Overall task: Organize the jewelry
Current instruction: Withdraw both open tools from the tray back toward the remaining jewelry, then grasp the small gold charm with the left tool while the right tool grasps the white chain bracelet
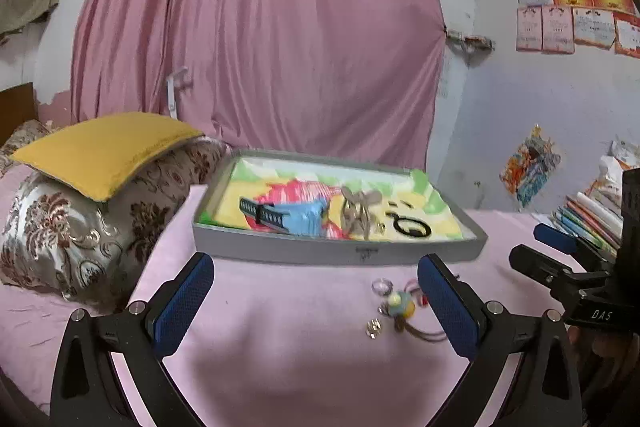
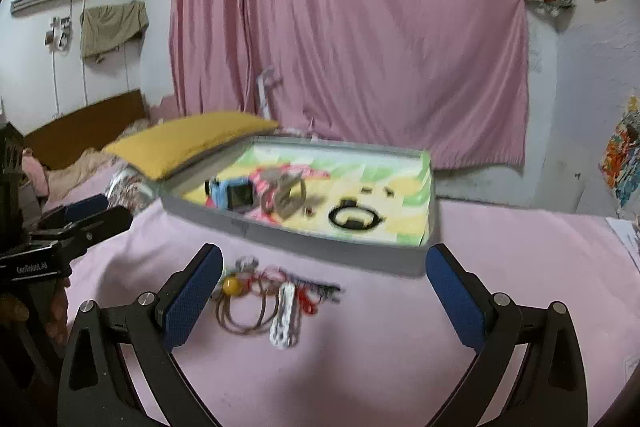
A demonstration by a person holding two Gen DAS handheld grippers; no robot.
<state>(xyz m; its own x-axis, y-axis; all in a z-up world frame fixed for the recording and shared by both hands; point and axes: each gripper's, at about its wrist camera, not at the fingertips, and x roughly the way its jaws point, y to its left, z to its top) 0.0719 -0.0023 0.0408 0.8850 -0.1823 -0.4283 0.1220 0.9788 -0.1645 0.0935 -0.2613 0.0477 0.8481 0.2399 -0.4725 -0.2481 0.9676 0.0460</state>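
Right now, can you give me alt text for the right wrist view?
Open right gripper hovers over loose jewelry on a pink bedsheet, holding nothing. Behind it sits a gray tray holding a black ring.

**The bed and what lay on it**

My bed was spread with a pale pink sheet, lightly creased. Toward the far side a shallow grey tray rested flat on the sheet, its floor lined with a bright cartoon print. On the bare sheet just in front of the tray lay a small heap of jewelry: thin brown hoops, a yellow bead, red cord and a white piece, all touching or tangled; blur kept me from telling more. To the left of the tray sat a brown floral pillow with a yellow cushion lying on top of it. A stack of books sat at the bed's right edge.
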